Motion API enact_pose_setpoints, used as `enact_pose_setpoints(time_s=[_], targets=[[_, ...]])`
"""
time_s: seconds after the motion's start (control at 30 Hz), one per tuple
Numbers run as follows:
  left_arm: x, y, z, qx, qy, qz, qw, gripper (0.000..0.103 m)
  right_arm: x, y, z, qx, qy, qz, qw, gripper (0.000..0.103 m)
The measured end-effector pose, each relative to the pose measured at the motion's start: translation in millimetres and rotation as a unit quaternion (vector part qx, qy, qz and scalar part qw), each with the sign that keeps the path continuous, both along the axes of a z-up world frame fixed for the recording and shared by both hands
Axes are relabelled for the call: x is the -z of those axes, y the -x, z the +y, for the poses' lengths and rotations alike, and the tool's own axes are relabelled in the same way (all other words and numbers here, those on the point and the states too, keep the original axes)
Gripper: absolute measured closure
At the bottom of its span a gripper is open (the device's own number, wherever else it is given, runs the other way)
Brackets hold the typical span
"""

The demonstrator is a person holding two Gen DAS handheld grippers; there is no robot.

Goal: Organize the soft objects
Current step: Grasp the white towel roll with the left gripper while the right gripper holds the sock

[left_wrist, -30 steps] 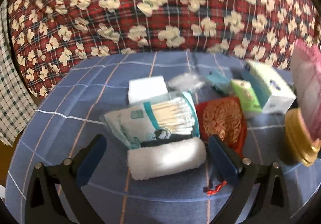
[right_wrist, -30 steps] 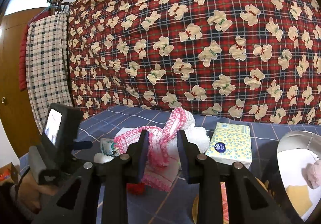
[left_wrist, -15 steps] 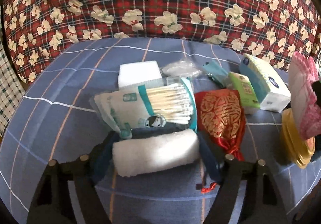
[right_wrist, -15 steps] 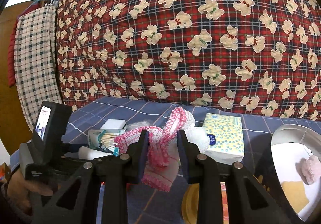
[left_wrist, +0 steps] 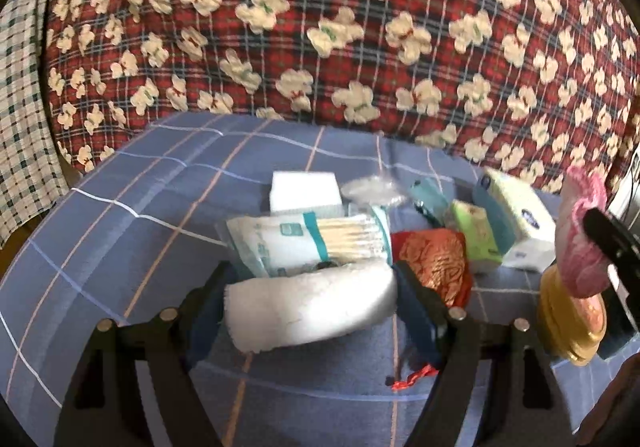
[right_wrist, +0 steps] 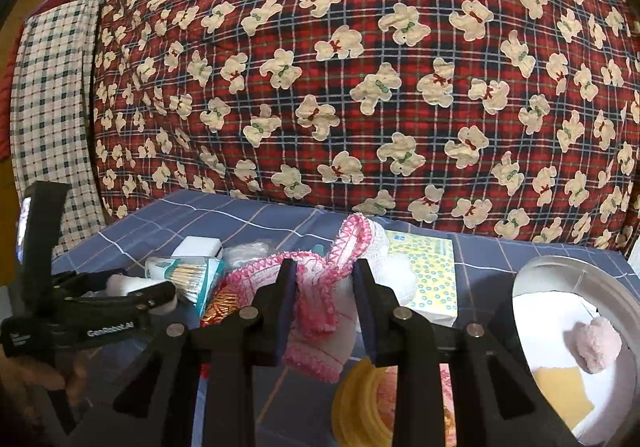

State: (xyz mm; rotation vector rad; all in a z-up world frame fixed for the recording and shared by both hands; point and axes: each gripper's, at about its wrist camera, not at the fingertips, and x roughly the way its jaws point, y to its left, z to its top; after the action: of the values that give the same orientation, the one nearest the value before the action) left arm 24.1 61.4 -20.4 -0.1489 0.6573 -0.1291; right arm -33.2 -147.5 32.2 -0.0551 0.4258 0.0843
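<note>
A: Right, your left hand-held gripper [left_wrist: 310,307] has just been closing, and the rolled white towel [left_wrist: 308,305] sits between its pads, squeezed end to end. It looks tilted, its right end higher than its left.

B: So what could go wrong?

A: The roll is soft. If you lift fast it may sag in the middle or unroll, because only its two ends are pinched. Just behind it lies the cotton swab pack [left_wrist: 316,243], touching the towel's far edge; it could be dragged along. The red and gold pouch [left_wrist: 434,261] sits just beside your right pad and its tassel could snag.

B: And my other hand?

A: Your right hand-held gripper [right_wrist: 325,311] is nearly closed on the pink-trimmed white cloth [right_wrist: 320,311], which hangs loose below the jaws. That dangling end could brush the gold lid [right_wrist: 362,411] beneath it or catch on the tissue pack [right_wrist: 428,283] behind.

B: Further back?

A: The white sponge block [left_wrist: 304,189] and a clear bag [left_wrist: 370,189] lie beyond, all on the blue checked table [left_wrist: 120,247]. The round tin [right_wrist: 600,287] at your right already holds a pink fluffy piece [right_wrist: 598,345]; a careless drop could miss its rim.
</note>
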Motion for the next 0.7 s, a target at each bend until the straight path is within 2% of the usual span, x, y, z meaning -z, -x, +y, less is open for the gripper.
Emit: enact_pose_setpoints(time_s=[0.13, 0.3, 0.53, 0.7], targets=[[-6.6, 11.1, 1.6, -0.015, 0.013, -0.033, 0.9993, 0.024, -2.1, 1.7, -0.2, 0.004, 0.006, -0.005, 1.000, 0.072], [-15.1, 23.3, -5.8, -0.035, 0.002, -0.076, 0.9965, 0.024, -4.7, 4.8, 0.8, 0.007, 0.018, -0.015, 1.000, 0.072], [-21.2, 34.4, -30.8, -0.020, -0.009, -0.101, 0.9947, 0.024, -7.3, 8.4, -6.2, 0.016, 0.024, -0.024, 0.999, 0.071], [-25.9, 42.5, -53.2, 0.001, -0.003, -0.115, 0.9934, 0.024, -8.5, 14.5, -17.7, 0.027, 0.029, -0.033, 0.999, 0.071]])
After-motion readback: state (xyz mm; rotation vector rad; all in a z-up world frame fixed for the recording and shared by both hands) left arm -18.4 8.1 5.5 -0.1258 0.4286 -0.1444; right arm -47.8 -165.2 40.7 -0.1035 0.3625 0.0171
